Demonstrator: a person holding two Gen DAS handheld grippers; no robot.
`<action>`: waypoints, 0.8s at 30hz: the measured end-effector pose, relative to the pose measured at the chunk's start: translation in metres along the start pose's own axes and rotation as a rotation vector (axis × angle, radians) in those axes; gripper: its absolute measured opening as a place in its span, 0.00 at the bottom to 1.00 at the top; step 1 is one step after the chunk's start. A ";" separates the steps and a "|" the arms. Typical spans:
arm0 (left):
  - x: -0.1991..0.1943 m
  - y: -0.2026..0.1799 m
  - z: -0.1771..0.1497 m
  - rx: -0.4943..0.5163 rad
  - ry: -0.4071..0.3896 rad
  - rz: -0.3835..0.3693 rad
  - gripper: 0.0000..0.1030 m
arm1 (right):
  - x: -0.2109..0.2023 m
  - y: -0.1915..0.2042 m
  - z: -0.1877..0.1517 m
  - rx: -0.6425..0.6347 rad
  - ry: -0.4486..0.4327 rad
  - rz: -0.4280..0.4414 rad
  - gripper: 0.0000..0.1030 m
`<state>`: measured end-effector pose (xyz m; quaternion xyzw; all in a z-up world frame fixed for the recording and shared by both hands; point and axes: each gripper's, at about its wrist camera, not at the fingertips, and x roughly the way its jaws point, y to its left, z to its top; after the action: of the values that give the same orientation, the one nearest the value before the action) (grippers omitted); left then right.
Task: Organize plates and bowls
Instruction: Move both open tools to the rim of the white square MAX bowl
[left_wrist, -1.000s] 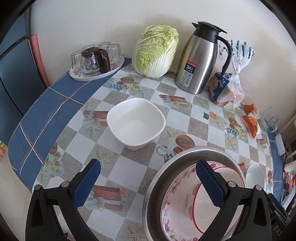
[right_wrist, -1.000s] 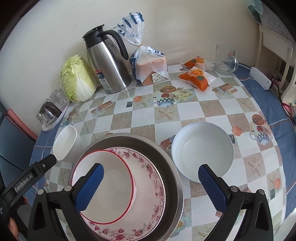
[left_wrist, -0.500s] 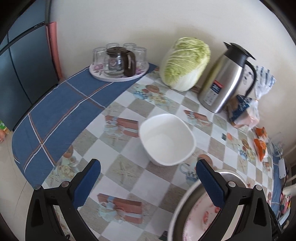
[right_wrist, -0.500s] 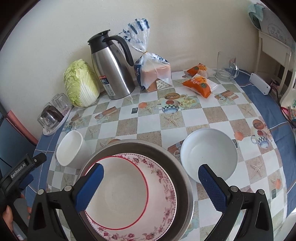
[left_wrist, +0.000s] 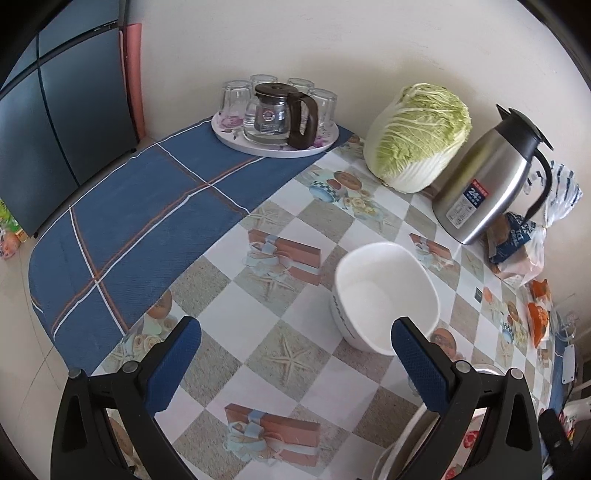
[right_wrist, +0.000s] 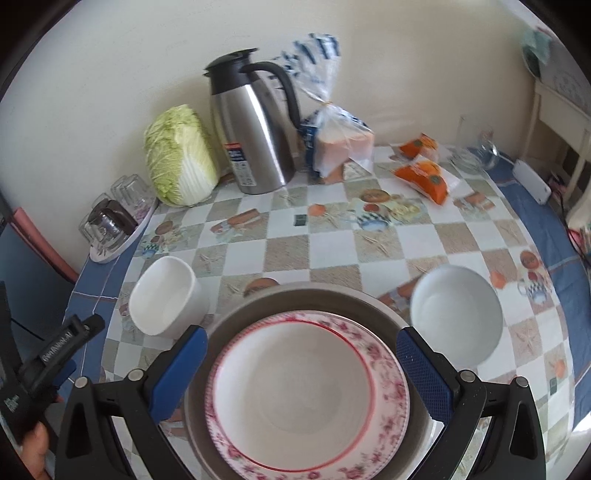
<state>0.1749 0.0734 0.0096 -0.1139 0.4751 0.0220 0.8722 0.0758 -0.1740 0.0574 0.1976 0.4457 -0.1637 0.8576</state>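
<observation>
Holding both tools wide open, you have nothing gripped in either one. Your left gripper (left_wrist: 291, 354) hangs over the checked tablecloth (left_wrist: 295, 302), with the square white bowl (left_wrist: 384, 295) just ahead of its right finger (left_wrist: 421, 365), apart from the pads. Your right gripper (right_wrist: 299, 365) hangs above the metal basin (right_wrist: 306, 299), its jaws spread to either side of the stack inside. That stack is a flowered plate (right_wrist: 388, 373) lying in the basin and a red-rimmed white bowl (right_wrist: 291, 384) sitting in the plate. A round white bowl (right_wrist: 458, 314) stands on the table just right of the basin, and the square white bowl (right_wrist: 166, 299) stands just left of it. Behind, by the wall, are a cabbage (right_wrist: 177, 162), a steel flask (right_wrist: 251, 129), a bag of bread (right_wrist: 340, 136) and two orange packets (right_wrist: 424, 170). A tray of glasses (left_wrist: 275, 122) with a glass pot sits on the blue cloth at the far left. Your left hand (right_wrist: 33, 446) shows at the bottom corner of the right view.
</observation>
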 end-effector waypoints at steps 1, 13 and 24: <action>0.001 0.002 0.001 -0.009 -0.005 0.002 1.00 | 0.000 0.005 0.003 -0.003 0.002 0.008 1.00; 0.023 0.020 0.008 -0.142 -0.009 -0.138 1.00 | 0.015 0.060 0.030 -0.058 0.027 0.103 1.00; 0.053 0.020 0.017 -0.149 0.053 -0.247 0.99 | 0.064 0.084 0.029 -0.124 0.122 0.072 1.00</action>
<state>0.2148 0.0929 -0.0298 -0.2366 0.4772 -0.0534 0.8447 0.1694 -0.1216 0.0361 0.1696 0.4992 -0.0924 0.8447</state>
